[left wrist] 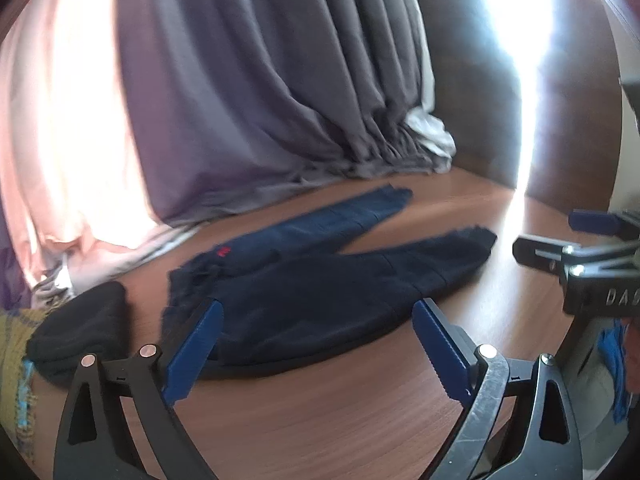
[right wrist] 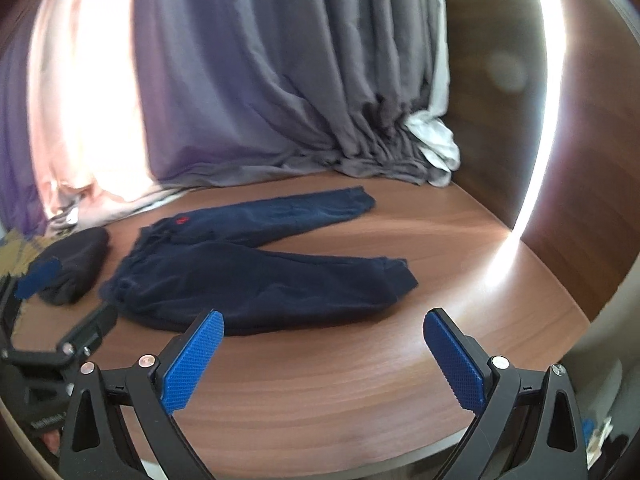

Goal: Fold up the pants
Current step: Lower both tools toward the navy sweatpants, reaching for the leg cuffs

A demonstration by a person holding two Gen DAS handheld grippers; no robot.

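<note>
Dark navy pants (left wrist: 320,280) (right wrist: 256,280) lie flat on the wooden tabletop (right wrist: 320,392), waistband to the left, both legs spread out to the right, a small red mark near the waist. My left gripper (left wrist: 316,312) hovers over the near edge of the pants, its blue pads wide apart with nothing pressed between them. My right gripper (right wrist: 322,322) stands open just short of the near leg, over bare wood. The right gripper (left wrist: 576,248) also shows at the right edge of the left wrist view, and the left gripper (right wrist: 60,300) at the left edge of the right wrist view.
A dark folded garment (left wrist: 84,324) (right wrist: 76,264) lies left of the waistband, beside a yellow patterned cloth (left wrist: 16,344). Grey curtains (right wrist: 280,80) hang behind and bunch onto the table's far side. A wooden wall panel (right wrist: 500,100) closes the right side, with bright glare along it.
</note>
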